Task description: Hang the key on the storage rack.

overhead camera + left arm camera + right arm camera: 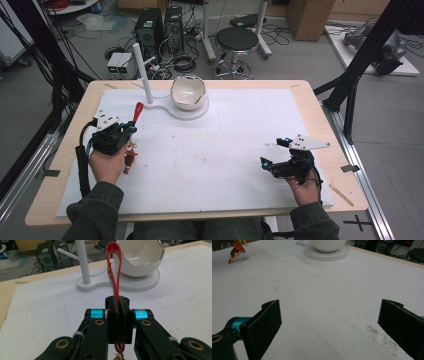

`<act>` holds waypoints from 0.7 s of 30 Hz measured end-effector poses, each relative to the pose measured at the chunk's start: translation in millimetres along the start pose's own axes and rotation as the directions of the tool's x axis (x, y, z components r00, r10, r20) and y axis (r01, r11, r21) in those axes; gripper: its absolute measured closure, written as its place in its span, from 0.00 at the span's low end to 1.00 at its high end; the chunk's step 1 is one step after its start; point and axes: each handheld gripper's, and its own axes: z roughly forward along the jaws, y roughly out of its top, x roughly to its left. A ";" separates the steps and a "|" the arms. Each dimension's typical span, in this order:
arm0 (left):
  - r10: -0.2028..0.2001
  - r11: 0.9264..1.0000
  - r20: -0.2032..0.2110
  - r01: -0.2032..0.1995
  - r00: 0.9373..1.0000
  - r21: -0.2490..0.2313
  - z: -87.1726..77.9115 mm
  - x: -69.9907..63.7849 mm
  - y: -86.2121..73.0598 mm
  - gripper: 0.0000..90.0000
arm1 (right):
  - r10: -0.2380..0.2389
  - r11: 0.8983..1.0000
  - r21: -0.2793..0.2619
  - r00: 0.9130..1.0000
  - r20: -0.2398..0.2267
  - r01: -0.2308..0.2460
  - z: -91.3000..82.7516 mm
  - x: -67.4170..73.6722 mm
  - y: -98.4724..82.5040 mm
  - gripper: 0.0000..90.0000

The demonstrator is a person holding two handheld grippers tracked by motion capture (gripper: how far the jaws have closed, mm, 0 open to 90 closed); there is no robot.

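My left gripper (128, 131) has its jaws pressed tight together on a red strap loop (113, 270), which I see standing up from between the pads in the left gripper view; the loop rises ahead of the tool and tilts toward the white stand. Below the jaws a gold clasp (119, 353) hangs from the strap, and in the high view a small brown figure (130, 157) dangles under the tool, just beside my left hand (106, 165). Ahead of that gripper stands the white post (83, 261) on its flat base (140, 283), with the white bowl (140, 257) sitting on the same base to the right of the post. Well apart to the right, my right gripper (274, 154) rests low over the white mat (324, 302), its jaws spread wide with nothing between them and only bare mat ahead; from there the brown figure shows far off at upper left.
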 end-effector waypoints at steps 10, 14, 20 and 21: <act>0.002 1.000 -0.020 -0.002 1.000 -0.002 2.5 3.3 10.3 0.96 | 0.001 1.000 -0.002 1.000 0.000 -0.001 0.1 -0.3 0.1 0.04; 0.004 1.000 -0.028 -0.004 1.000 -0.016 3.1 5.4 17.9 0.96 | 0.005 1.000 -0.003 1.000 -0.001 -0.005 0.0 -0.2 0.2 0.04; -0.013 0.999 -0.042 0.011 0.999 -0.033 6.8 10.2 25.2 0.96 | -0.004 1.000 -0.009 1.000 0.000 0.004 -0.2 -1.3 0.2 0.04; -0.013 1.000 -0.041 0.011 0.999 -0.029 7.5 11.2 25.7 0.96 | -0.003 1.000 -0.008 1.000 0.000 0.003 -0.1 -1.2 0.2 0.04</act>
